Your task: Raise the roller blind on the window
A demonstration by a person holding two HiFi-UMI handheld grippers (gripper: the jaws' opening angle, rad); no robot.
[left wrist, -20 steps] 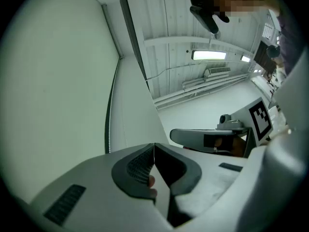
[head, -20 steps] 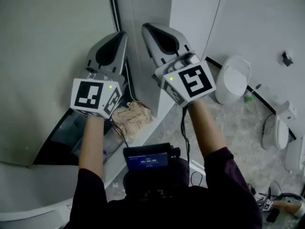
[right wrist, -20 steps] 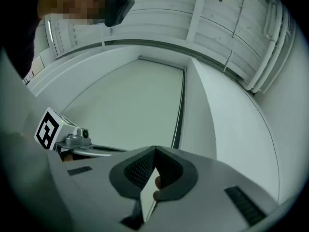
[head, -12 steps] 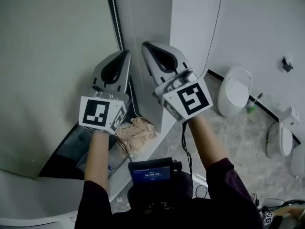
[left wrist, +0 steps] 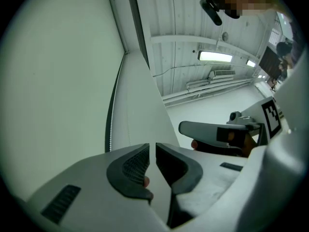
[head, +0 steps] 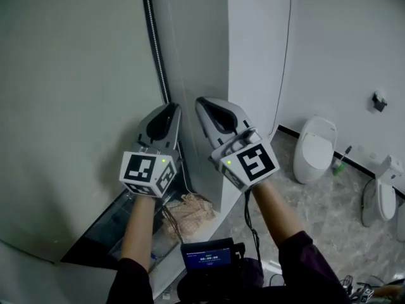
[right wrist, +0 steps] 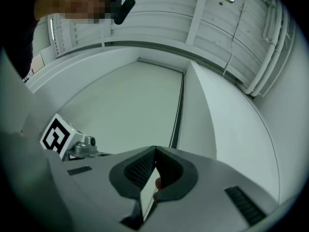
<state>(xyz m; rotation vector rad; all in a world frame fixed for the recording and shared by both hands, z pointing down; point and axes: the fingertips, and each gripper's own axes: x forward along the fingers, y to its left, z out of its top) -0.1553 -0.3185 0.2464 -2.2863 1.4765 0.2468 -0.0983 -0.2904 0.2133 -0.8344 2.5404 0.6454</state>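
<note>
Head view has tilted up from a moment ago, showing more of the blind (head: 76, 106), which is fully down. Left gripper (head: 171, 107) jaws are together, nothing seen between; right gripper (head: 202, 101) jaws seem clamped on the chain (head: 155, 49). We judge pulling hasn't begun.

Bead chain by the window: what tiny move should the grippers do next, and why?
Probably pull the right gripper gently straight down. Its jaws look closed on the bead chain, a beaded strand shows just below them, and the roller blind hangs low over the window. The left gripper is shut too, but no chain shows between its jaws.
</note>
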